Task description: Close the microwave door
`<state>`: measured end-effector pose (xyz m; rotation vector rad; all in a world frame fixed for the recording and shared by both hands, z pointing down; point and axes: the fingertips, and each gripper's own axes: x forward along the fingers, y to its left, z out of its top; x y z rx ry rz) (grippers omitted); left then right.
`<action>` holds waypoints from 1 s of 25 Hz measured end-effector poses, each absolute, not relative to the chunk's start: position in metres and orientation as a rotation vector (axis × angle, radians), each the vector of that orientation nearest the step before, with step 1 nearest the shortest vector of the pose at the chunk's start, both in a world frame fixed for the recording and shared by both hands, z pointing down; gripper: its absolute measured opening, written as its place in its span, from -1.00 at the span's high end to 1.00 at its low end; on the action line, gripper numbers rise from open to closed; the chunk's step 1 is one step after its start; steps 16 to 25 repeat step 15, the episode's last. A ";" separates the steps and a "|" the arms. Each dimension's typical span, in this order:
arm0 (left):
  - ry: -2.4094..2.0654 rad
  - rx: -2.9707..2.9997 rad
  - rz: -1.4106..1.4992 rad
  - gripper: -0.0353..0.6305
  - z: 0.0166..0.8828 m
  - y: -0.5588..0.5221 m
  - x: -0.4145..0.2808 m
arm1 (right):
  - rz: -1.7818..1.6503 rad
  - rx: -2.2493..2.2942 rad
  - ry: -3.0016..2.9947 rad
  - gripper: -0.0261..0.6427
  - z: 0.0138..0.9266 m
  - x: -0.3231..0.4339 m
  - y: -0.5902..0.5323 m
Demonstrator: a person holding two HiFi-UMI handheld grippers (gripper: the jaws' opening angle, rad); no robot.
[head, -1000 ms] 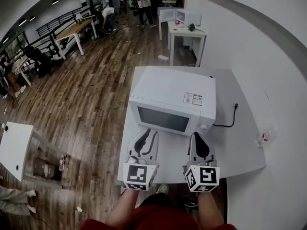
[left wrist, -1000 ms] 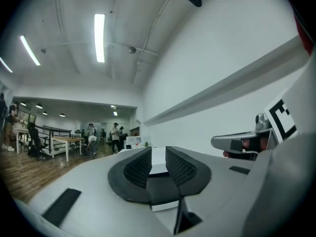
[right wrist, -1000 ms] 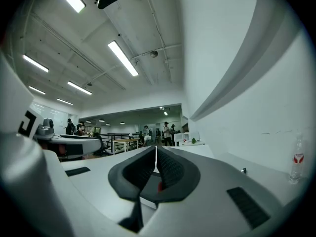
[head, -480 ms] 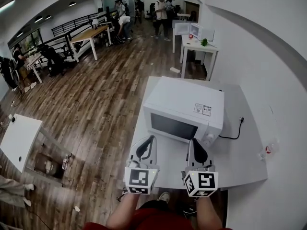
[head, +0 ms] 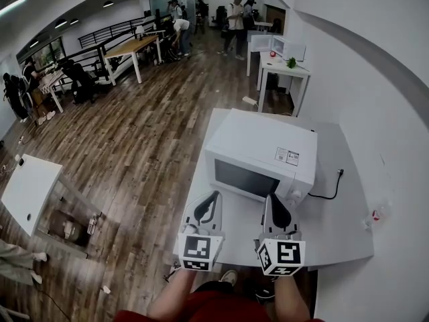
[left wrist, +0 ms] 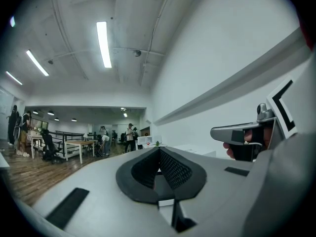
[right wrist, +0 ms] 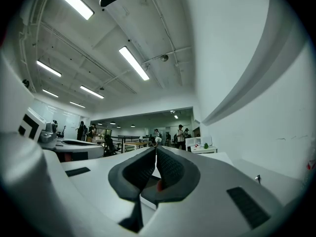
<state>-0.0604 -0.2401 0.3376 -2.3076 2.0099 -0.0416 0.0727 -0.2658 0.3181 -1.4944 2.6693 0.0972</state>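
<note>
A white microwave stands on the white table, and its dark-windowed door lies flush with the front, closed. My left gripper hovers just before the door's left part, shut and empty; its pads meet at the tips in the left gripper view. My right gripper sits in front of the control panel with its knob, also shut on nothing. Neither gripper touches the microwave. Both point roughly level.
A black power cable runs from behind the microwave to its plug near the white wall. A small bottle lies at the table's right edge. A low white table stands left on the wooden floor. People stand far behind.
The left gripper's jaws, apart a second ago, have come together. Both grippers shifted a little in front of the microwave, and the head view tipped. The door stayed closed throughout.
</note>
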 end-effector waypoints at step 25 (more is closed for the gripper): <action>2.023 -2.286 -0.030 0.82 0.337 -0.243 -0.057 | 0.083 -1.514 2.669 0.83 0.322 0.083 -0.268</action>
